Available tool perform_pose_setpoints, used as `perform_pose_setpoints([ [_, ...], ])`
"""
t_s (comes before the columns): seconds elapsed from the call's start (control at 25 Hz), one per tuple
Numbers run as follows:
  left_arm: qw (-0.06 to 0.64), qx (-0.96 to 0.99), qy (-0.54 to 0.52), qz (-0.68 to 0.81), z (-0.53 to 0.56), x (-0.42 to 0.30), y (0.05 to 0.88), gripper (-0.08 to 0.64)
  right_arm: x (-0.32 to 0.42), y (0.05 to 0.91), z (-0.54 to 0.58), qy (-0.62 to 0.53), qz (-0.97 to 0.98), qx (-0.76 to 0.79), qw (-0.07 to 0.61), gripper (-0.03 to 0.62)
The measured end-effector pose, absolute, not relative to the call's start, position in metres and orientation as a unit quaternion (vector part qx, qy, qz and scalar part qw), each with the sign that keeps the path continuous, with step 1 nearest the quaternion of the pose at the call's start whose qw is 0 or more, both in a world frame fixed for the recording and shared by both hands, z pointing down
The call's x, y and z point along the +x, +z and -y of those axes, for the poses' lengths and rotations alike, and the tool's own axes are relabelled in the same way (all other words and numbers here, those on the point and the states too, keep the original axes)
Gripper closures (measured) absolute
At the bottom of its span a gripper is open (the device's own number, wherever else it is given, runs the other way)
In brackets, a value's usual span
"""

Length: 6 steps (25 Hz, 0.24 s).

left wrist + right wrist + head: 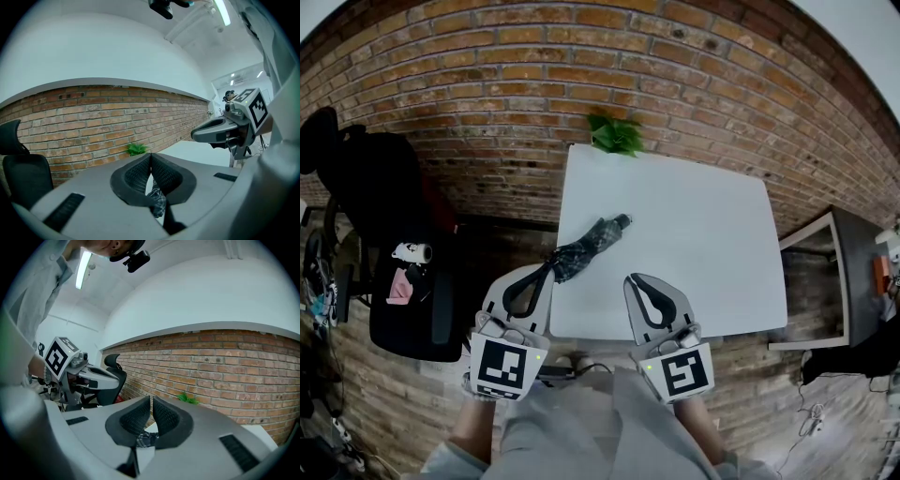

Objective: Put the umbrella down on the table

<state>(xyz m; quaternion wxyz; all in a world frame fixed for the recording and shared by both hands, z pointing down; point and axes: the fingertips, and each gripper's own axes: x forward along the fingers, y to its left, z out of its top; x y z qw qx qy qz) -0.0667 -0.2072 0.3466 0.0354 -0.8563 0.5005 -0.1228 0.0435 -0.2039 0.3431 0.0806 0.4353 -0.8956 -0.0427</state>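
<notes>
A folded dark plaid umbrella (589, 246) lies slantwise on the white table (694, 234), its near end at the table's front left edge. My left gripper (549, 270) hovers just before that end, shut, pads meeting with nothing between them. Through the left gripper view, the umbrella (157, 201) shows below the closed left gripper (150, 154). My right gripper (633, 279) sits over the table's front edge, apart from the umbrella, its jaws together and empty. In the right gripper view a bit of plaid cloth (143, 439) shows under the right gripper (151, 398).
A small green plant (617, 134) stands at the table's far edge against the brick wall. A black office chair (384, 216) with items on it stands to the left. A dark side table (853, 272) is at the right.
</notes>
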Motion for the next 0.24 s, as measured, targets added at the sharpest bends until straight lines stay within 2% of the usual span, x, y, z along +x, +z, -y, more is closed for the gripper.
perform_pose_setpoints([
  [0.24, 0.033, -0.858, -0.118, -0.498, 0.2068, -0.0687, 0.3455, 0.541, 0.0393, 0.3453, 0.2031, -0.048, 0.896, 0.433, 0.087, 0.543],
])
